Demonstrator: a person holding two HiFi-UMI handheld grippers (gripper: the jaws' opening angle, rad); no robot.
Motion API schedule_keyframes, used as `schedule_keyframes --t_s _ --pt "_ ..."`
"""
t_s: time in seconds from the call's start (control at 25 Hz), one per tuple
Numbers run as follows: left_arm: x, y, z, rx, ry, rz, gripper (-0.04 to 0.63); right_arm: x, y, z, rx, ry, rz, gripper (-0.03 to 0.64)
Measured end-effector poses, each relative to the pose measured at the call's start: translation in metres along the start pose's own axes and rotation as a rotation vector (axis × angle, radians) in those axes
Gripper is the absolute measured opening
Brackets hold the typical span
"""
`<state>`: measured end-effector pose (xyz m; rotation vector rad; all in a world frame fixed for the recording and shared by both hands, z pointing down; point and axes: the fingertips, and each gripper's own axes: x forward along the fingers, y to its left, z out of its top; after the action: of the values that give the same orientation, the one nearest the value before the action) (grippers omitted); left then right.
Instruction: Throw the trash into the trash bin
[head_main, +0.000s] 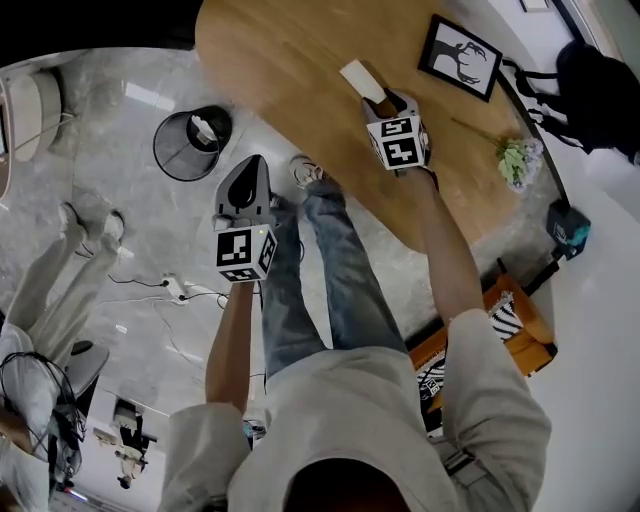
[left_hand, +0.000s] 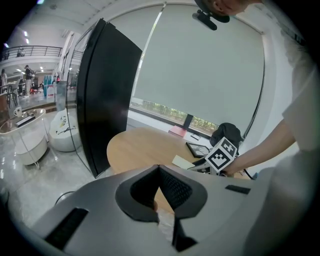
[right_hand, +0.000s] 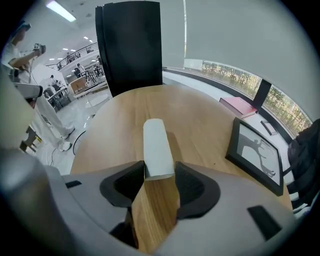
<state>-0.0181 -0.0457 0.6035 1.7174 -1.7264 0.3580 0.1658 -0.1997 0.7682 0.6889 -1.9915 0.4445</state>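
Two hand-held grippers show in the head view. The left gripper hangs over the pale, glossy marble floor, left of the table. Its own view shows its two dark ribbed pads meeting at the tips with nothing clamped.

The right gripper is down over the round light-wood table. Its jaws stand partly apart around the near end of the single white oblong paper piece. That piece lies flat on the wood and fills the gap, and both pads appear to touch its sides.

Right of the paper lies one black-framed picture. The head view also shows one small bunch of pale flowers near the table's right edge.

Of the three views, only the head view makes out the black round wire-mesh trash bin. It stands on the floor to the far left, apart from the table, with a white scrap inside.
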Motion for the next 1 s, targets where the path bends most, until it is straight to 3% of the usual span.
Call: schedule_keyframes --t_s 0.24,0.48,0.68,1.0 --pt "-0.008 0.007 0.0 -0.016 -0.007 0.019 0.017 -0.012 0.014 0.005 0.003 -0.02 0.049 0.168" --pt "-0.018 0.024 0.0 -0.045 -0.034 0.055 0.017 -0.037 0.048 0.032 0.022 -0.136 0.091 0.161" --pt "-0.037 0.048 -0.005 -0.084 -0.062 0.107 0.017 -0.054 0.103 0.061 0.006 -0.224 0.175 0.158" --pt "-0.094 0.117 -0.023 -0.176 -0.119 0.255 0.017 -0.052 0.221 0.106 -0.121 -0.258 0.344 0.158"
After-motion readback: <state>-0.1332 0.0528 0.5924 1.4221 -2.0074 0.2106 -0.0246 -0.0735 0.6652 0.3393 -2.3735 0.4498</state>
